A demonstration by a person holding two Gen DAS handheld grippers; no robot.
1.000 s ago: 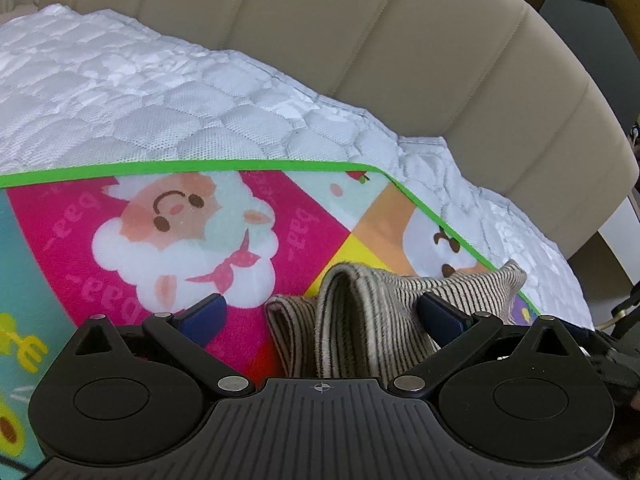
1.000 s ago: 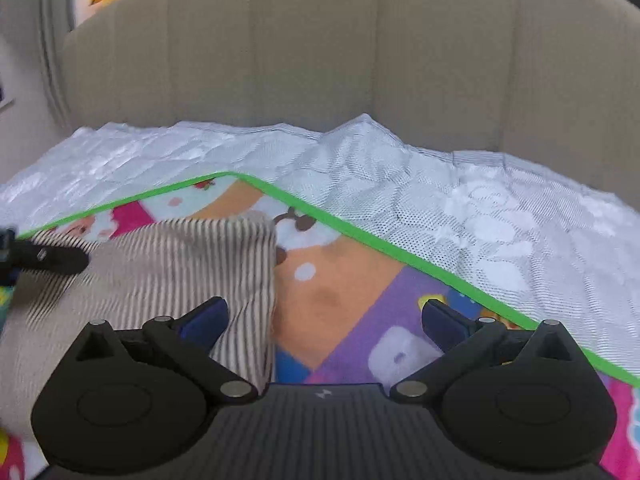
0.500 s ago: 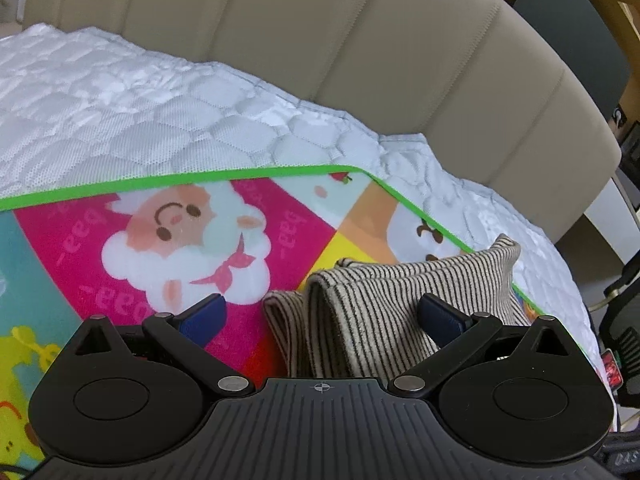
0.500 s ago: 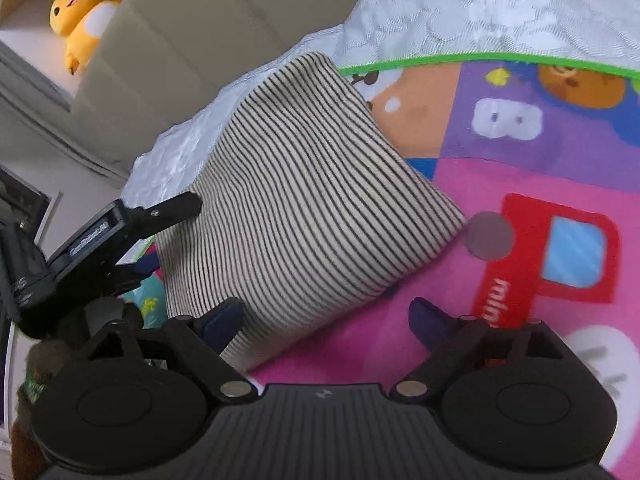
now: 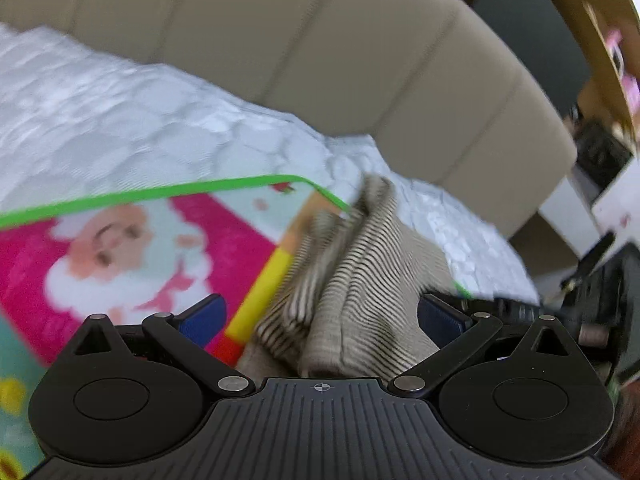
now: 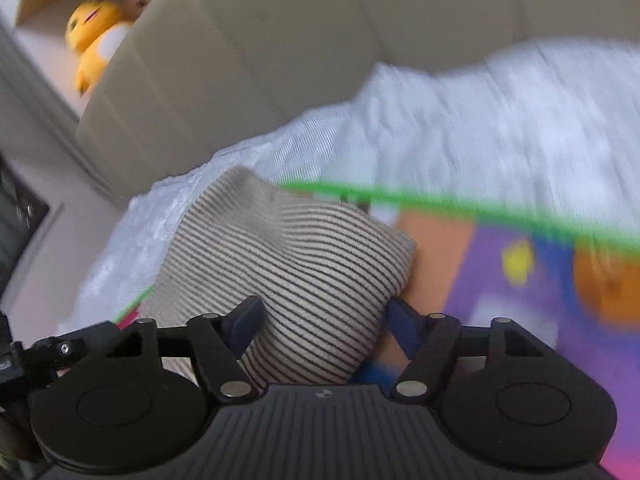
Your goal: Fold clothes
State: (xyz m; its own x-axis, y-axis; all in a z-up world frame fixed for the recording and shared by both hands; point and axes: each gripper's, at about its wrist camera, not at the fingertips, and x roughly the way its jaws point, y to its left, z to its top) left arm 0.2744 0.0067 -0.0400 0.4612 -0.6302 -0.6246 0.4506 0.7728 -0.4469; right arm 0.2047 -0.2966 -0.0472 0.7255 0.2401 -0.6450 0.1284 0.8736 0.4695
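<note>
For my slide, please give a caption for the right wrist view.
Right gripper straddles a folded striped garment on a colourful play mat, jaws partly closed.

The bunched striped garment [image 5: 352, 280] fills the gap ahead of the left hand-held gripper [image 5: 320, 316]. To its left the play mat [image 5: 120, 248] lies open. On the far side, the padded headboard [image 5: 320, 60] walls off the quilted bed cover [image 5: 120, 128].

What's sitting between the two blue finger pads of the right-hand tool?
The folded striped garment bulges up between the right gripper's open blue fingers in the right wrist view, lying on the colourful play mat.
</note>
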